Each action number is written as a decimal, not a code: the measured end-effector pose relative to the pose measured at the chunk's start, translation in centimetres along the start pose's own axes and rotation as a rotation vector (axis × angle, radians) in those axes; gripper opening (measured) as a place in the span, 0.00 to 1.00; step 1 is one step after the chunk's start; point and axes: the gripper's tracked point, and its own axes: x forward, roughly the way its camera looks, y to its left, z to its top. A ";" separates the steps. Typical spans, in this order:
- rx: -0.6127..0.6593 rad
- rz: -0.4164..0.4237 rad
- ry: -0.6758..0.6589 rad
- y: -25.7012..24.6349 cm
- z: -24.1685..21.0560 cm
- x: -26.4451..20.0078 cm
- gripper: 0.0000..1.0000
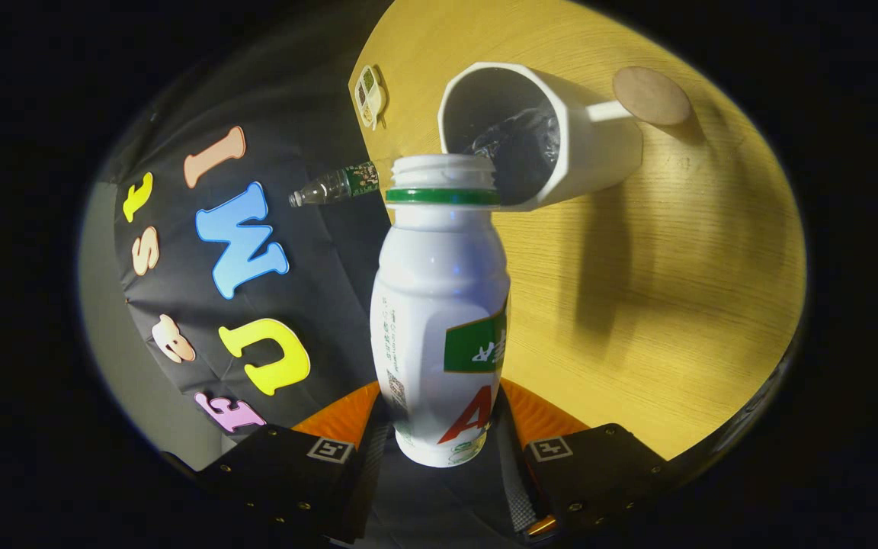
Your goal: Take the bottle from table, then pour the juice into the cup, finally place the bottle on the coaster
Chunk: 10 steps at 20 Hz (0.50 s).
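Held between the two black fingers of the gripper (443, 450), which press on its lower body from either side, a white bottle (439, 305) with a green neck ring and no cap is tipped toward a white cup (542, 133), its open mouth level with the cup's rim and just short of the dark interior. The first step of the task, lifting the bottle from the wooden surface (675, 305), appears done, and the pour looks to be under way or about to start; no stream of juice can be made out at the mouth, though something dark and glossy lies inside the cup, and whether that is liquid cannot be told. Still to come, by this reading, are finishing the pour, righting the bottle and setting it on the round brown coaster (651, 95), which lies on the surface just beyond the cup, near its handle. The cup itself stands between the bottle and the coaster, so the move there would likely have to go around or over it. Further off, a small clear bottle (332, 185) with a green label and a small pale object (370, 95) lie near the surface's edge against the black cloth wall, well apart from the work.
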 end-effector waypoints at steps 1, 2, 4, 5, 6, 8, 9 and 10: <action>0.007 0.002 0.001 0.1 0.2 -0.1 0.69; 0.013 0.007 0.001 0.3 0.2 -0.2 0.69; 0.024 0.010 0.010 0.6 0.1 -0.5 0.69; 0.028 0.014 0.015 0.7 0.1 -0.6 0.69; 0.031 0.018 0.018 0.8 0.1 -0.6 0.69; 0.041 0.021 0.027 0.9 -0.1 -0.8 0.69; 0.047 0.022 0.028 1.1 0.1 -0.9 0.69; 0.056 0.025 0.035 1.2 0.1 -1.1 0.69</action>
